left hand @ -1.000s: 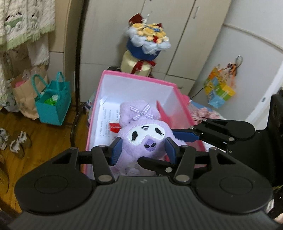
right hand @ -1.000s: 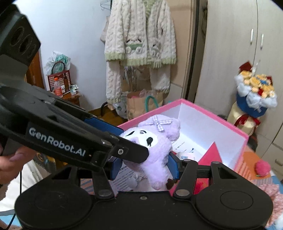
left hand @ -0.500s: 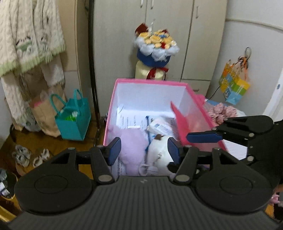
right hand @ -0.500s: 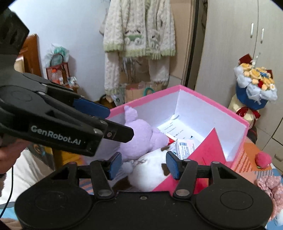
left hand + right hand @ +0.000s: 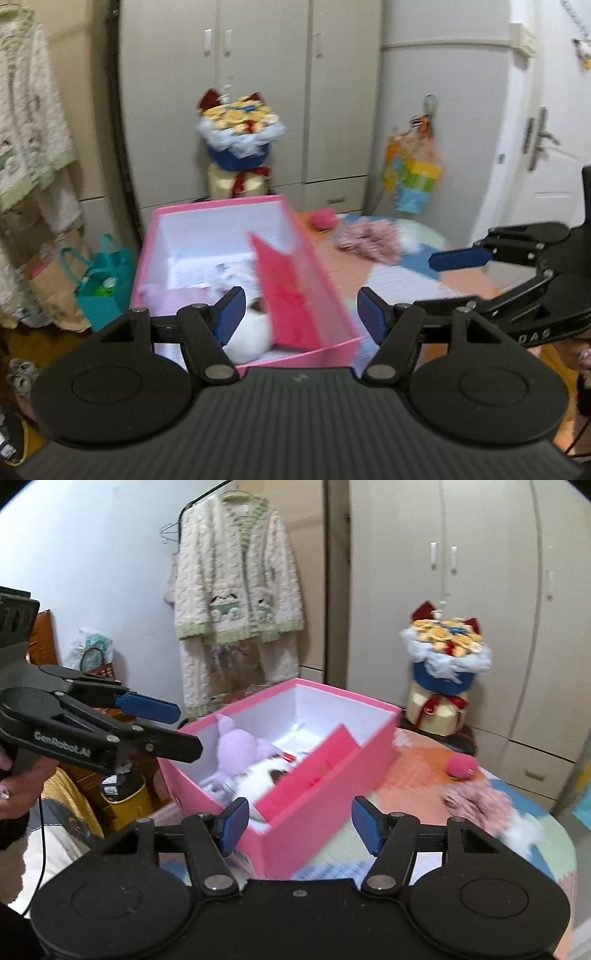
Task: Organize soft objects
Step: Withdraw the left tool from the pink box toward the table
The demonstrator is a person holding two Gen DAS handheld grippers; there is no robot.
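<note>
A pink box (image 5: 325, 797) with a white inside stands on the patterned table; it also shows in the left wrist view (image 5: 321, 291). A purple plush (image 5: 238, 746) and a white plush (image 5: 258, 779) lie inside it. My left gripper (image 5: 301, 319) is open and empty, pulled back above the box's near end. My right gripper (image 5: 299, 825) is open and empty, near the box's front corner. A pink pompom (image 5: 460, 766), a pink knitted soft item (image 5: 476, 799) and a white fluffy item (image 5: 521, 829) lie on the table to the right.
A flower bouquet (image 5: 443, 672) stands behind the box by the wardrobe. A cream cardigan (image 5: 236, 590) hangs at the left. A teal bag (image 5: 105, 284) and a paper bag stand on the floor left of the table. A colourful bag (image 5: 410, 177) hangs at the right.
The purple plush left both grippers and now lies in the box. Both grippers opened, rose and drew back from the box; both views swung to the right.
</note>
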